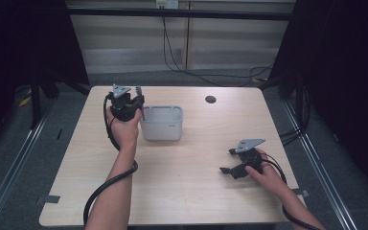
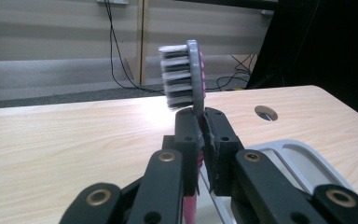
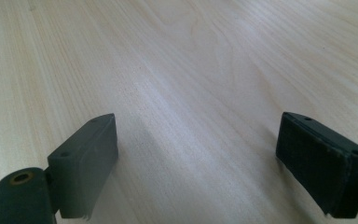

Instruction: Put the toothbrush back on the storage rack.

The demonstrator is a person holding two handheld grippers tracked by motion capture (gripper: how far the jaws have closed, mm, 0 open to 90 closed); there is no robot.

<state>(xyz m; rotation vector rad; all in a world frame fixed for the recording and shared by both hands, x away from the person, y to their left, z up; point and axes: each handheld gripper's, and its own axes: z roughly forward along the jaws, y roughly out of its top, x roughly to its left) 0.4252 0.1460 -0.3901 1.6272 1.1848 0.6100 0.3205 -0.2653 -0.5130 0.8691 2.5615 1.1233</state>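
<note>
Toothbrush (image 2: 189, 74) is clamped in the left tool (image 2: 201, 123), jaws squeezed tight on the neck just under the head. From the left gripper view it stands pretty much upright, grey head with bristles facing left, and a pink bit of handle shows lower down between the jaws. In the high view the same brush (image 1: 139, 96) sticks up out of the left tool (image 1: 133, 99), which hangs just above the left rear corner of the grey bin (image 1: 162, 123).

That bin is the easy landmark: a small rectangular tub with what looks like a divider inside, sitting on the desk (image 1: 182, 191) toward the back, a bit left of middle. Its rim also peeks into the left gripper view (image 2: 303, 158), right below and to the right of the jaws. A dark round hole (image 1: 211, 99) in the desk sits to the right of the bin, near the far edge.

Right tool (image 1: 226, 162) is well apart from the bin, off to its right and closer to the person, lying low on the desk. Its jaws stand wide apart with nothing between them, just bare wood (image 3: 191, 93).
</note>
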